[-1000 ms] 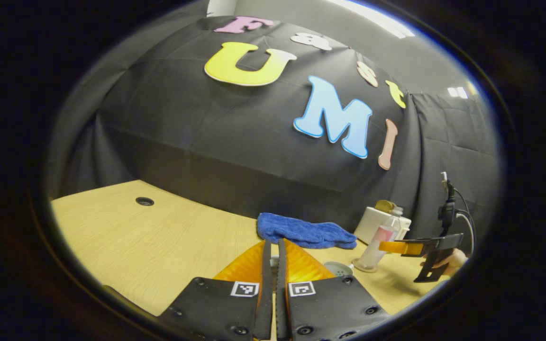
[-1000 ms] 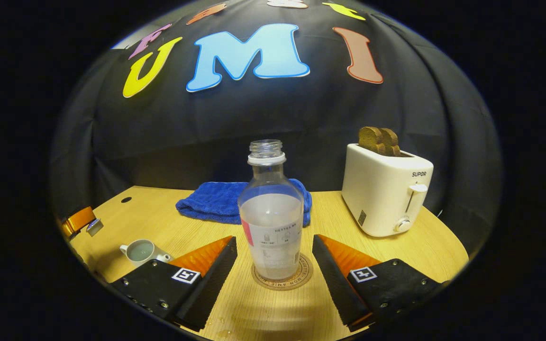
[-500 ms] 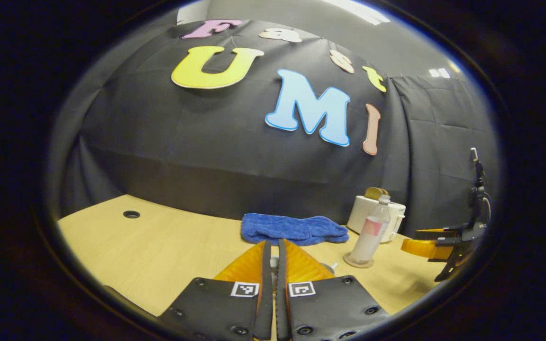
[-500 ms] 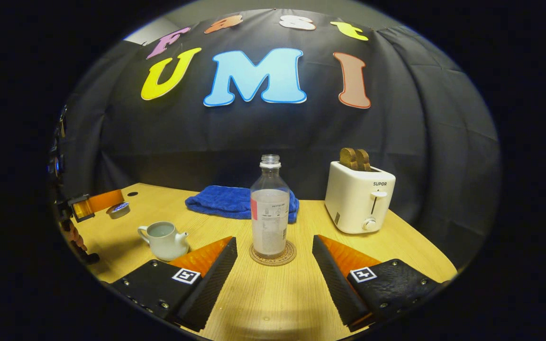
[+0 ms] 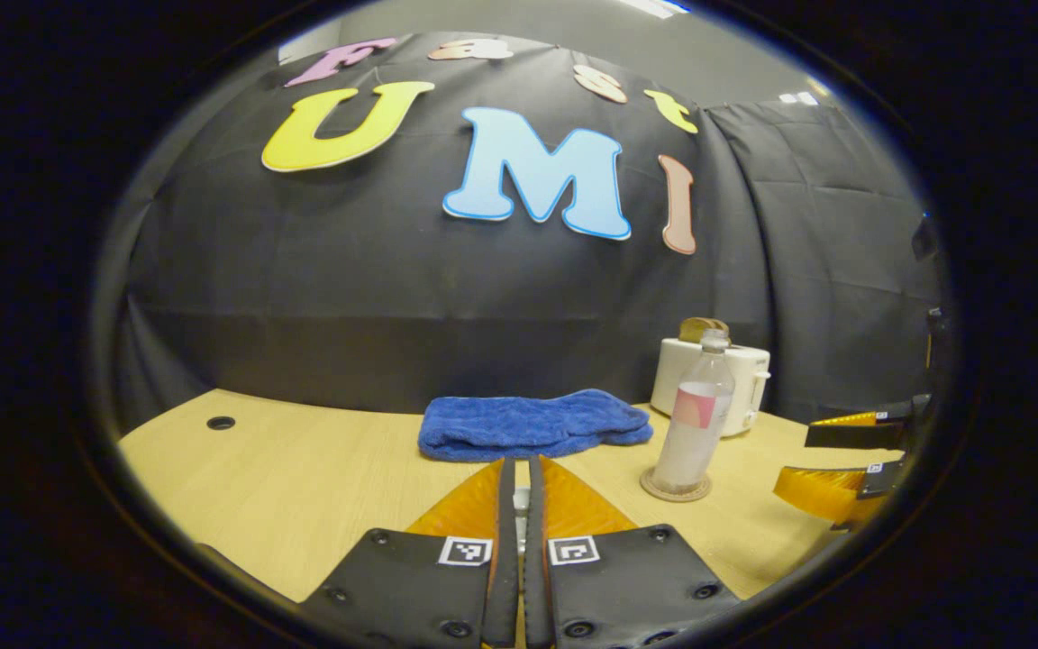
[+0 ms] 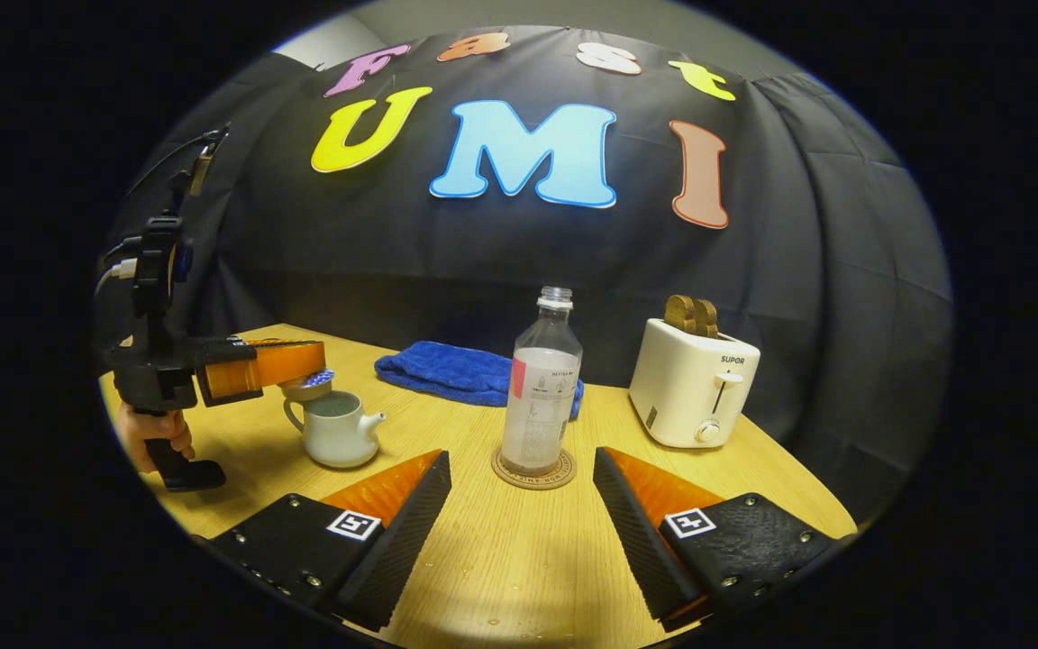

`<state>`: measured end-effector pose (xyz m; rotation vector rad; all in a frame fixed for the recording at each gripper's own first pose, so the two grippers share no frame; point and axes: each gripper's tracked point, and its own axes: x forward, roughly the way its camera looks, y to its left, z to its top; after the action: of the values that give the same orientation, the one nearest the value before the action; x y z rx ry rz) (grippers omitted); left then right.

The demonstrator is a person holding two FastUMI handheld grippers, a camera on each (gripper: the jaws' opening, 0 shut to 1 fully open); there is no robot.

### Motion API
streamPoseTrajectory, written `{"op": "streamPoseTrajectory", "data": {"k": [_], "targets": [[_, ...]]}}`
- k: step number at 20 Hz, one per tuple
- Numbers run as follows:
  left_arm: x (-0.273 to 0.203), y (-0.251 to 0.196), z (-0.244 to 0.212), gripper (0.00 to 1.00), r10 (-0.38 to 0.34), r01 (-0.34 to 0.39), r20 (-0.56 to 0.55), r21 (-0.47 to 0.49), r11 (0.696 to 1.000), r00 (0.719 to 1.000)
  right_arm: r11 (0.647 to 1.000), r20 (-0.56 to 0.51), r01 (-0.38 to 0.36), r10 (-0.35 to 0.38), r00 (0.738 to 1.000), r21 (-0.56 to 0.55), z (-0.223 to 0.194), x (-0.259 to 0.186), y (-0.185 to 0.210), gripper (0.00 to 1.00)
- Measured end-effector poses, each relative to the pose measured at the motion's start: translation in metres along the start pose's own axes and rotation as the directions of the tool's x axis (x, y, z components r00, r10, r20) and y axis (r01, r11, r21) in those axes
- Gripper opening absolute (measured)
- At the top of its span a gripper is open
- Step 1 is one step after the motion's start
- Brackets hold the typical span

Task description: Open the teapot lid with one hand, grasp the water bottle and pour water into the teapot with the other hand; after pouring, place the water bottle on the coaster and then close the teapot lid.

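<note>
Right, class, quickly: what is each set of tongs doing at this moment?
Left tongs: closed on the teapot lid, just above the open teapot.
Right tongs: open, holding nothing; the water bottle stands on the coaster.

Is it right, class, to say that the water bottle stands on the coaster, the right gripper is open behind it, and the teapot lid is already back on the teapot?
Not quite. In the right gripper view the lid is held in the left gripper just above the open teapot, not on it. The rest holds: the bottle stands on the coaster, and the right gripper is open.
</note>
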<state>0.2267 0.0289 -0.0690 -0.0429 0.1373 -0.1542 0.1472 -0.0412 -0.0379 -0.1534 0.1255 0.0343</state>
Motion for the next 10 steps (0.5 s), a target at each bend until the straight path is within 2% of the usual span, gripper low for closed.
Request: {"op": "streamPoseTrajectory", "data": {"k": [7, 10], "targets": [[0.01, -0.013, -0.007, 0.1, -0.008, 0.008, -0.016, 0.036, 0.999, 1.0, 0.998, 0.023, 0.03, -0.032, 0.999, 0.052, 0.004, -0.003, -0.013, 0.99], [0.01, -0.014, -0.009, 0.1, -0.002, 0.002, -0.017, 0.039, 0.999, 1.0, 0.997, 0.025, 0.017, -0.018, 1.0, 0.077, 0.004, -0.004, -0.01, 0.99]]}}
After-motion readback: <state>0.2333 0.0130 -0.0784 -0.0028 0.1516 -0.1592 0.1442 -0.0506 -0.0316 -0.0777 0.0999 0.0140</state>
